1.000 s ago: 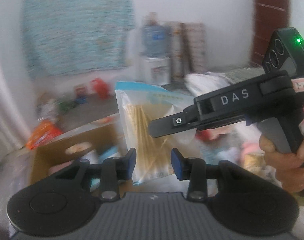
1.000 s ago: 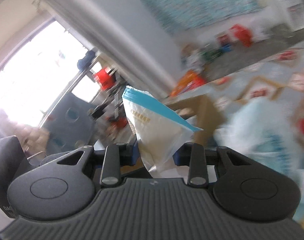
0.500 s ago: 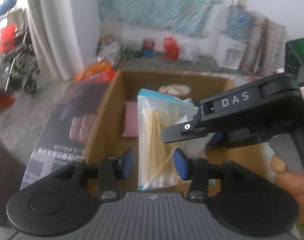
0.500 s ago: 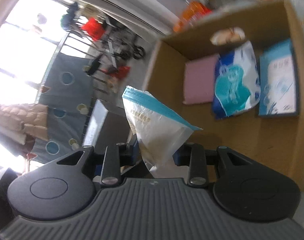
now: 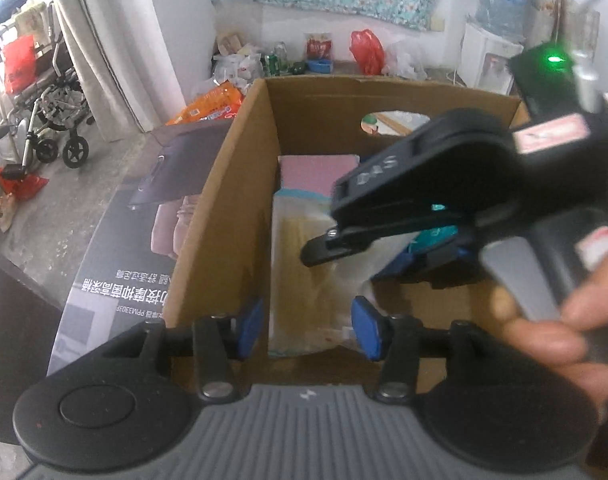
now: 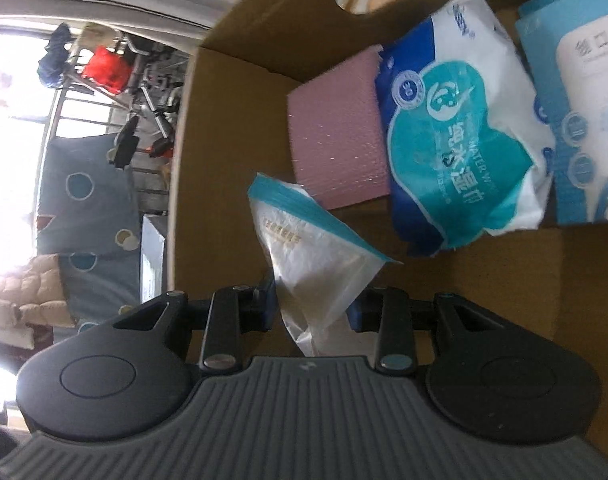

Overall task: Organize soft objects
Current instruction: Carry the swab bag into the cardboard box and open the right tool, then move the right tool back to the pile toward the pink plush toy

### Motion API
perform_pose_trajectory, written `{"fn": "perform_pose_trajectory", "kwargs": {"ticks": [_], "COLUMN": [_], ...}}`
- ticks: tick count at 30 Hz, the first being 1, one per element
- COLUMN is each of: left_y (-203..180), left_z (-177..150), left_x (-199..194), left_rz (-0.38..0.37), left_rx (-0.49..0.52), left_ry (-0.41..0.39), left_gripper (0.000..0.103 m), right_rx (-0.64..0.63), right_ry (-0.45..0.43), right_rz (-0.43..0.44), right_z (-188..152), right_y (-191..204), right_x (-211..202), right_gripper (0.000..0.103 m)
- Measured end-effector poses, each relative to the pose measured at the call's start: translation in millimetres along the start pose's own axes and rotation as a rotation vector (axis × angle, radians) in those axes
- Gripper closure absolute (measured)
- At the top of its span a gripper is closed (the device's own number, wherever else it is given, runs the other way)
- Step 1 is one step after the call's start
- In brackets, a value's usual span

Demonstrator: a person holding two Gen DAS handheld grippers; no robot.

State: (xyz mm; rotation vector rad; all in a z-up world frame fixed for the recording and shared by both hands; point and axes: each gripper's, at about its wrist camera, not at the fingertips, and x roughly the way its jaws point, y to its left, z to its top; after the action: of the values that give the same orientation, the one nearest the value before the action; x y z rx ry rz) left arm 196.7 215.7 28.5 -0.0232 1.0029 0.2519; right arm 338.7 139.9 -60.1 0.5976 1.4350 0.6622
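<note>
Inside box: the open cardboard box [image 5: 224, 184] fills the middle of both wrist views; all action is over its floor.
Bag: a clear zip bag [image 6: 316, 256] with a blue seal strip and pale yellow sticks inside; it hangs over the box's left part, just in front of the pink pad.
Right gripper [image 6: 312, 312]: lower centre of its own view; fingers pinch the bag's crumpled lower corner, narrow gap, pads pressing the film. Seal strip points up and away, toward the frame centre.
Right gripper, seen from left view [image 5: 368, 236]: black body crosses from the right edge to centre, blurred; a hand [image 5: 560, 340] grips its handle at lower right.
Left gripper [image 5: 308, 330]: lower centre of its view; the jaws have just been opening and stand apart. The bag's bottom end sits between the blue pads [image 5: 366, 328]; the left pad is clear of it, contact at the right pad cannot be told.
Pink pad [image 6: 340, 136]: flat on the box floor, upper centre of the right view.
Wipes pack [image 6: 460, 140]: white and teal, touching the pink pad's right edge.
Blue packet [image 6: 580, 112]: right edge of the frame, beside the wipes pack.
Outside box: a dark printed flap [image 5: 136, 240] lies to its left.
</note>
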Motion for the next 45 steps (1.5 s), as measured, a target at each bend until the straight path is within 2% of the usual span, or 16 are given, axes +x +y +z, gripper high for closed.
{"fn": "perform_pose_trajectory", "kwargs": {"ticks": [3,4,5,8,10,12,17,20,23,27,30,33,35,40,43,45], "left_y": [-0.1,0.7,1.4,3.5,6.6,10.2,16.9,15.3,4.5,-24.3,-54.4,-88.0,-114.1,-191.5,-234.2,-259.4], "left_z": [-0.9,-1.2,-1.7,-2.3,-3.0,-2.9,-8.3,-14.1,-25.7,-43.2,-58.4,-74.6,-84.7,-104.7,-108.1,-112.4], "left_x": [4.9,6.2,6.7,5.7,3.5,0.2,-15.5,-33.9,-66.0,-118.6,-153.5,-172.5,-174.3,-162.1,-149.7,-139.7], "left_rz": [0.000,0.000,0.000,0.008,0.013,0.012,-0.003,-0.030,-0.069,-0.131,-0.172,-0.278,-0.353,-0.478,-0.547,-0.573], "left_rx": [-0.003,-0.007,-0.008,-0.010,-0.012,-0.016,-0.028,-0.026,-0.011,0.061,0.119,0.146,0.166,0.273,0.338,0.366], "left_ry": [0.013,0.017,0.021,0.021,0.015,0.007,-0.018,-0.058,-0.136,-0.269,-0.377,-0.439,-0.445,-0.446,-0.436,-0.417], "left_gripper": [0.051,0.051,0.051,0.050,0.048,0.046,0.041,0.037,0.031,0.017,0.010,0.005,0.005,0.005,0.005,0.006], "right_rx": [0.029,0.034,0.029,0.019,-0.014,-0.044,-0.046,-0.080,-0.137,-0.187,-0.218,-0.224,-0.215,-0.098,-0.009,0.044], "right_ry": [0.016,0.011,0.011,0.022,0.025,0.018,0.025,-0.006,-0.057,-0.158,-0.269,-0.402,-0.518,-0.799,-0.899,-0.927], "right_rz": [-0.007,-0.008,-0.010,-0.002,-0.022,-0.039,-0.012,0.019,0.109,0.251,0.354,0.421,0.404,0.235,0.190,0.170], "right_z": [3.4,3.9,3.6,1.5,-0.1,-1.8,-10.9,-26.3,-49.0,-80.7,-111.3,-142.2,-169.2,-232.4,-258.1,-266.4], "right_y": [-7.2,-8.7,-9.3,-7.8,-0.3,6.4,13.3,20.8,22.9,-1.0,-34.4,-86.6,-123.2,-210.1,-248.0,-268.9], "right_x": [20.4,25.1,29.6,37.4,36.6,31.2,6.3,-26.2,-74.5,-159.1,-231.5,-296.9,-337.7,-414.2,-435.9,-441.6], "right_gripper": [0.067,0.059,0.046,0.027,0.018,0.016,0.014,0.014,0.014,0.013,0.004,0.001,0.001,0.001,0.001,0.001]}}
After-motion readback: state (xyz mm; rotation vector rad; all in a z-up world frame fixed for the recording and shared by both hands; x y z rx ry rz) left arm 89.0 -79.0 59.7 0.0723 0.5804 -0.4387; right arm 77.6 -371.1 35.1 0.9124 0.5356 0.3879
